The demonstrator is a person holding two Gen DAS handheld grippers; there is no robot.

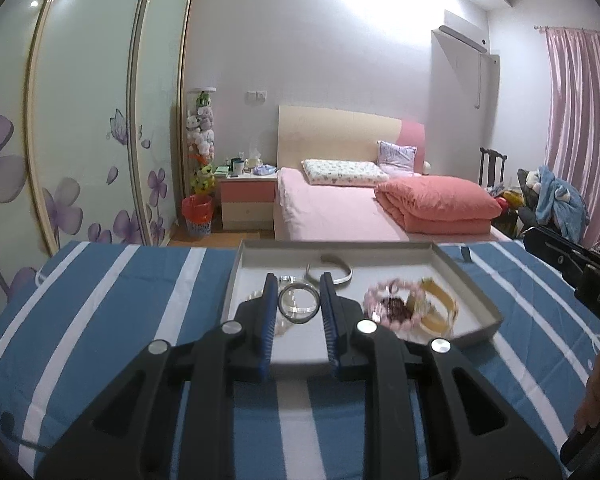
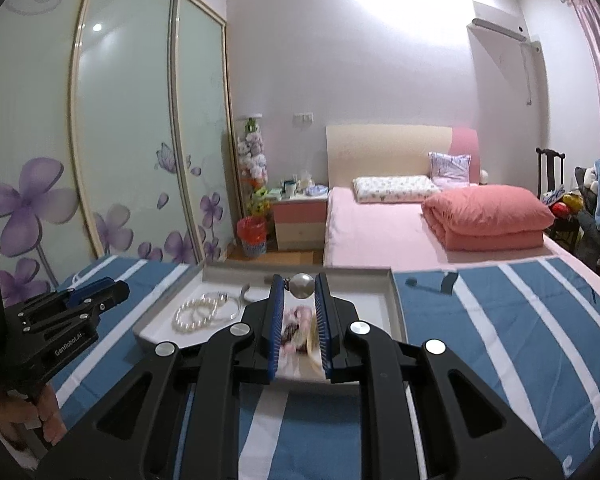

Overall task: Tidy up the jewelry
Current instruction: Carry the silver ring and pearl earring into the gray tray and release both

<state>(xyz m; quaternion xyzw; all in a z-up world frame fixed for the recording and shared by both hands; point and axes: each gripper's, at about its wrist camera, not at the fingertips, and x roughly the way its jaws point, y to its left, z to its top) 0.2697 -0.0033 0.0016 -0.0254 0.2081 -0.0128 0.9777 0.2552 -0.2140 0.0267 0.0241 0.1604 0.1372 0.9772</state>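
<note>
Above the shallow grey tray [image 1: 476,292] on the blue-striped desk [image 1: 112,304], the left gripper [image 1: 299,294] narrowly pinches a clear glassy bangle [image 1: 299,305], the right gripper [image 2: 300,294] a round pearly bead [image 2: 302,285].

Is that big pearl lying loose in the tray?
No, the right gripper holds the big pearl between its blue fingers, above the grey tray.

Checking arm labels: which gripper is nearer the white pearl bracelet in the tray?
Left. The left gripper hangs by the pearl bracelet at the tray's left side; the right gripper is farther right, above the pink beads.
</note>
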